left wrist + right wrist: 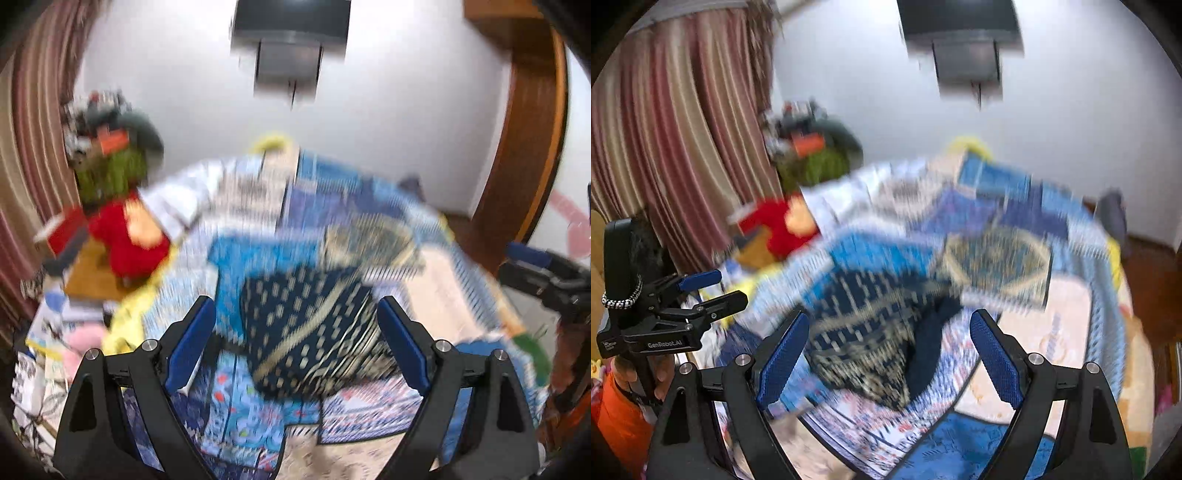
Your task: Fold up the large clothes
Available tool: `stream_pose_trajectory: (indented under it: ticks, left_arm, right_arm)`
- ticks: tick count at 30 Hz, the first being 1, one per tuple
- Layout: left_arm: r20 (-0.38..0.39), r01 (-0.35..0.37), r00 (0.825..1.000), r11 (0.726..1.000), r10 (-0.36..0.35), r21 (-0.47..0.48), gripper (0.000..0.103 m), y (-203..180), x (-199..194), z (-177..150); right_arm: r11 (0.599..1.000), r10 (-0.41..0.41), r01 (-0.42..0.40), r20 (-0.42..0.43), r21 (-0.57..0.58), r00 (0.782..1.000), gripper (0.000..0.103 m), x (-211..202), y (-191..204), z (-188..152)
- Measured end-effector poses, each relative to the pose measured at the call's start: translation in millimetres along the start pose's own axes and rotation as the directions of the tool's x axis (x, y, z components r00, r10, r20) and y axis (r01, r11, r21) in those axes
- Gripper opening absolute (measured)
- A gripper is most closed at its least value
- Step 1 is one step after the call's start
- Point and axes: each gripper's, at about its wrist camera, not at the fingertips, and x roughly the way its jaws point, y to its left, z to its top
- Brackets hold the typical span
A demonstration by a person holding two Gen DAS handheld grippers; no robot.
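**Both claws spread above the navy garment**

Our left claw (295, 325) has its blue pads (190, 343) set wide apart with nothing between them. It hangs over the navy garment (310, 332), a dark cloth with gold dots and bands, lying bunched on the bedspread (251, 417). Our right claw (888, 339) is spread just as wide and also holds nothing; the same garment (864, 347) lies below and between its pads (995, 360), not touched as far as we can tell through the blur.

In the right view we see the left claw (701, 291) off to the side, over the bed's edge, gripped by a hand (646, 373) in an orange sleeve.

Beyond the garment, a folded teal-and-gold cloth (369, 240) lies on the blue patchwork bedspread. Further out, beside the bed, sits a red toy (129, 236), with a green heap (110, 173) behind it. A striped curtain (676, 140) hangs alongside, and a dark box (291, 37) is fixed on the white wall (388, 110). A wooden frame (524, 129) curves at the other side.
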Motion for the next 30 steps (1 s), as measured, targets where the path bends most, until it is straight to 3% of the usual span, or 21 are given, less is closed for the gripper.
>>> stream_pose_trajectory:
  ticks: [2, 6, 12, 15, 18, 20, 24, 30]
  left_arm:
    - [0.087, 0.011, 0.996, 1.0, -0.011, 0.007, 0.089, -8.7, -30.9, 9.9]
    - [0.251, 0.007, 0.968, 1.0, -0.013, 0.026, 0.089, -24.4, -88.2, 17.2]
    - [0.38, -0.067, 0.924, 0.996, 0.042, 0.053, 0.09, -48.7, -132.6, -1.0]
    - [0.394, -0.091, 0.917, 0.995, 0.067, 0.044, 0.09, -55.5, -140.7, -11.6]
    - [0.377, -0.081, 0.924, 0.996, 0.065, 0.028, 0.099, -57.3, -139.5, -18.3]
    - [0.375, -0.102, 0.923, 0.994, 0.084, 0.028, 0.102, -59.5, -138.0, -23.4]
    - [0.349, -0.12, 0.932, 0.992, 0.1, 0.036, 0.102, -61.1, -129.0, -27.0]
    - [0.336, -0.109, 0.937, 0.994, 0.094, 0.026, 0.103, -58.0, -125.6, -30.6]
  right_arm:
    - [1.0, -0.003, 0.004, 0.087, -0.013, 0.996, 0.088, -30.1, 11.6, 8.9]
    - [1.0, -0.004, 0.011, 0.24, -0.028, 0.971, 0.088, -83.5, 34.9, 16.2]
    - [0.999, -0.022, 0.03, 0.374, -0.017, 0.927, 0.088, -137.7, 63.0, 1.9]
    - [0.997, -0.061, 0.078, 0.399, -0.026, 0.915, 0.088, -150.2, 77.9, -11.3]
    - [0.991, -0.097, 0.125, 0.396, -0.046, 0.913, 0.089, -153.5, 86.0, -20.5]
    - [0.985, -0.133, 0.164, 0.392, -0.047, 0.911, 0.102, -153.1, 91.1, -26.0]
    - [0.972, -0.189, 0.227, 0.389, -0.054, 0.902, 0.103, -150.2, 96.1, -33.0]
    - [0.979, -0.176, 0.203, 0.366, -0.036, 0.914, 0.103, -147.5, 89.9, -36.3]
